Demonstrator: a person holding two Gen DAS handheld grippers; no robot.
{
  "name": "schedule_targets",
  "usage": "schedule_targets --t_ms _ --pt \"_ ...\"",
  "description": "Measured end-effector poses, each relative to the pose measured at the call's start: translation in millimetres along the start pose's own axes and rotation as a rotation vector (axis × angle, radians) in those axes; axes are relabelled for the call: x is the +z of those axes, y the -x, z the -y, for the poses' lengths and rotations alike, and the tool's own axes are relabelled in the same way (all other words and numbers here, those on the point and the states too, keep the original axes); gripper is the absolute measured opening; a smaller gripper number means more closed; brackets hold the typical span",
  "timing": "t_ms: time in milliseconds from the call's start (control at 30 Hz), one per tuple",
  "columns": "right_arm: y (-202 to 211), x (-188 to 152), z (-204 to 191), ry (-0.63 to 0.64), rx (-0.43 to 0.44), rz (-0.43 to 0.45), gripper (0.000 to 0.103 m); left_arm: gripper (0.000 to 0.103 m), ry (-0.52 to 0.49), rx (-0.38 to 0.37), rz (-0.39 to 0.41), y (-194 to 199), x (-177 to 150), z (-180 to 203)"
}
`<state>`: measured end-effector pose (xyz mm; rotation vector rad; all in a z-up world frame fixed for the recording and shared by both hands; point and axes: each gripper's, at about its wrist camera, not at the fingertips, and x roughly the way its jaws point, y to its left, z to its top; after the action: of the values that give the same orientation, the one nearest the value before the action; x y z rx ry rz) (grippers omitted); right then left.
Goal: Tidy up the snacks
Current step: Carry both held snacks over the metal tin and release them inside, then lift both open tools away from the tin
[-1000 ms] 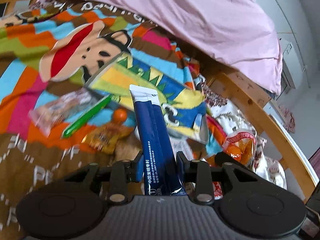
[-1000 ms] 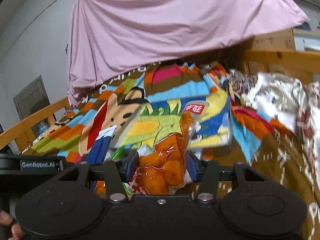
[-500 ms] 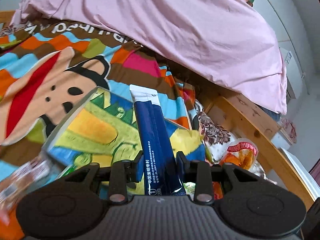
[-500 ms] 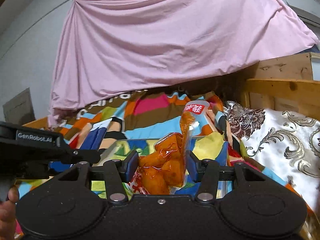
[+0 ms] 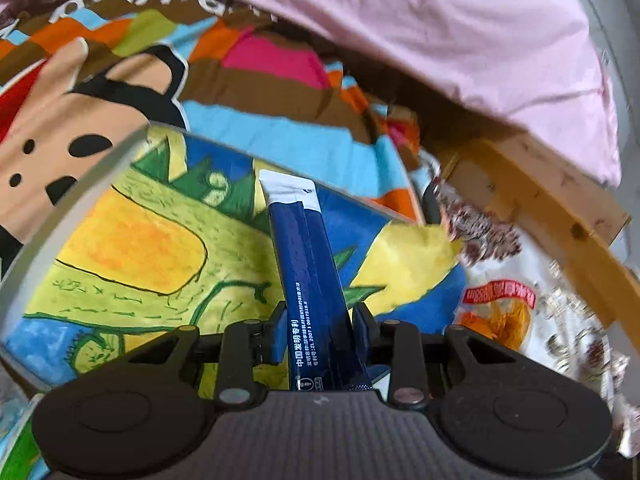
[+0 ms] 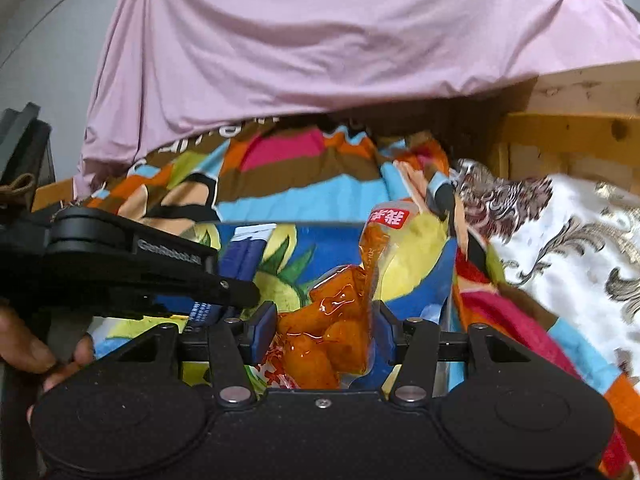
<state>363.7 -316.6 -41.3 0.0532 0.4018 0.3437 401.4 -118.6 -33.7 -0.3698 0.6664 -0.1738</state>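
My left gripper (image 5: 320,334) is shut on a long dark blue snack stick packet (image 5: 310,276) with a white tip, held over a clear tray (image 5: 80,184) with a bright yellow, green and blue picture bottom. My right gripper (image 6: 324,334) is shut on a clear packet of orange snack pieces (image 6: 340,316) with a red label, held over the same tray (image 6: 404,268). The left gripper (image 6: 132,268) and its blue packet (image 6: 244,256) show at the left of the right wrist view, close beside the right gripper.
The tray lies on a colourful cartoon blanket (image 5: 256,120). A pink sheet (image 6: 320,40) hangs behind. A wooden bed rail (image 5: 560,208) runs at the right. Another orange snack packet (image 5: 496,312) lies on white patterned cloth (image 6: 568,240) right of the tray.
Both grippers have moved forward with their packets and now hang over the tray. The loose snacks seen earlier on the blanket have left the left wrist view.
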Motion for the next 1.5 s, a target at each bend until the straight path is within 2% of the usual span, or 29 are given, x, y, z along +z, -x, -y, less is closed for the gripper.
schedule_targets --t_ms 167,433,467,600,633,733,833,900,967,1167,1333,1500 --pt "-9 -7 2 -0.005 0.007 -0.046 0.054 0.036 -0.011 0.029 -0.043 -17 -8 -6" --pt "-11 -7 8 -0.008 -0.005 -0.056 0.054 0.039 0.0 0.038 -0.07 -21 -15 -10" --pt "-10 -6 8 -0.005 -0.009 -0.053 0.055 0.042 0.004 0.042 -0.074 -21 -14 -10" --pt "-1 -1 10 -0.006 -0.033 -0.031 0.073 0.065 0.064 -0.003 -0.065 -12 -13 -16" --pt "1 0 11 -0.009 -0.036 -0.026 0.074 0.072 0.077 -0.007 -0.055 -7 -13 -17" --pt "16 8 9 -0.01 -0.048 0.01 0.084 0.085 0.086 -0.02 -0.01 10 -12 -17" --pt "33 16 6 -0.006 -0.052 0.047 0.089 0.096 0.078 -0.023 0.044 32 -11 -16" --pt "48 20 4 -0.015 -0.055 0.076 0.097 0.102 0.065 -0.017 0.084 48 -10 -15" --pt "63 23 3 -0.033 -0.048 0.101 0.102 0.102 0.05 -0.001 0.132 68 -9 -14" --pt "105 26 -4 -0.088 -0.055 0.15 0.102 0.102 0.023 0.041 0.206 123 -13 -13" --pt "140 24 -14 -0.129 -0.074 0.196 0.102 0.103 0.023 0.092 0.286 172 -33 -15" --pt "182 9 -31 -0.172 -0.08 0.247 0.102 0.103 -0.04 0.116 0.371 219 -63 -7"
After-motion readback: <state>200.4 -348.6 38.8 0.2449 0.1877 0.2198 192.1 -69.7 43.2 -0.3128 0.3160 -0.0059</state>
